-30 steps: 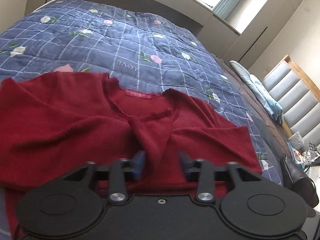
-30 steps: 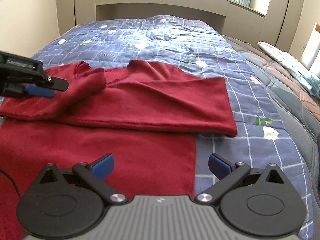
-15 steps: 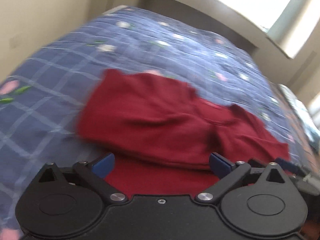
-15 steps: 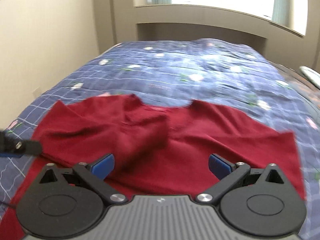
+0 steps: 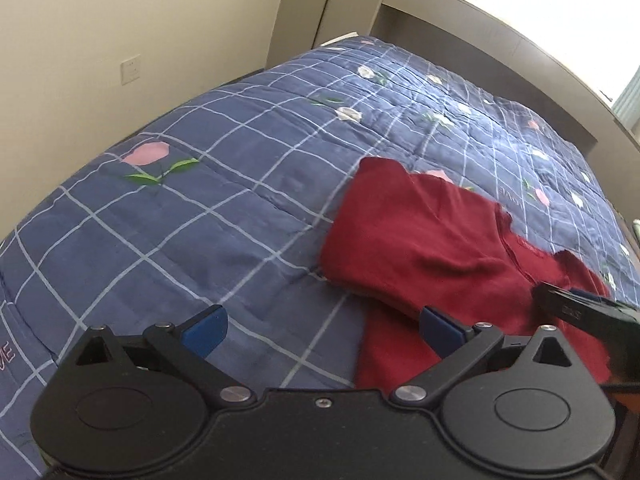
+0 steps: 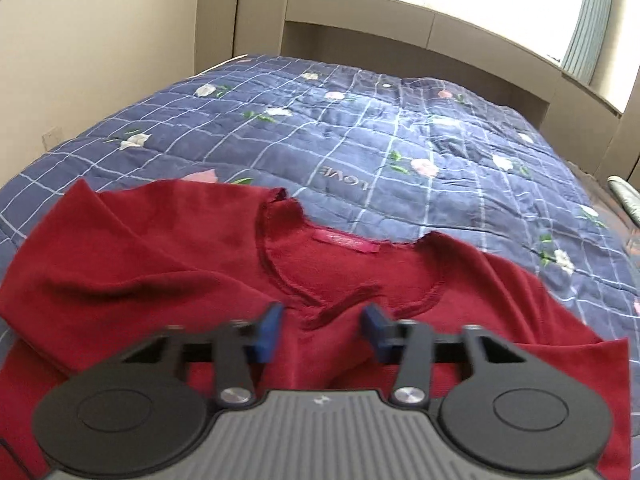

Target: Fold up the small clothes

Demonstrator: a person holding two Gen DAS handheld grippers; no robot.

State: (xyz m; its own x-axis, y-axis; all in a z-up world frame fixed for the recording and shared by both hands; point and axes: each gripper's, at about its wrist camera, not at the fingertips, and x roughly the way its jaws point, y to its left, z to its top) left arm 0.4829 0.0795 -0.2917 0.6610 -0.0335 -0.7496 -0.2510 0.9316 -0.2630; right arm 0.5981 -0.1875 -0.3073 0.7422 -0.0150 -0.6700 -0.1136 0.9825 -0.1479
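A dark red long-sleeved top (image 6: 160, 272) lies flat on the blue checked quilt (image 6: 400, 140), neck with a pink label (image 6: 346, 242) facing away. Its sleeves are folded in across the chest. My right gripper (image 6: 324, 332) hovers low over the chest just below the neckline. Its jaws are closing, a raised ridge of red cloth lies between them, and a gap still shows beside each pad. My left gripper (image 5: 322, 330) stands wide open over bare quilt (image 5: 200, 220), at the left edge of the top (image 5: 420, 248), holding nothing. The right gripper (image 5: 580, 308) shows at that view's right edge.
A beige wall with a socket (image 5: 131, 69) runs along the bed's left side. A low headboard ledge (image 6: 400, 52) under a bright window closes the far end. A pale pillow (image 6: 624, 192) lies at the right edge.
The left gripper let go of the sleeve, opened wide and swung left off the top onto bare quilt. The right gripper moved left to the neckline, and its jaws have narrowed around a cloth ridge.
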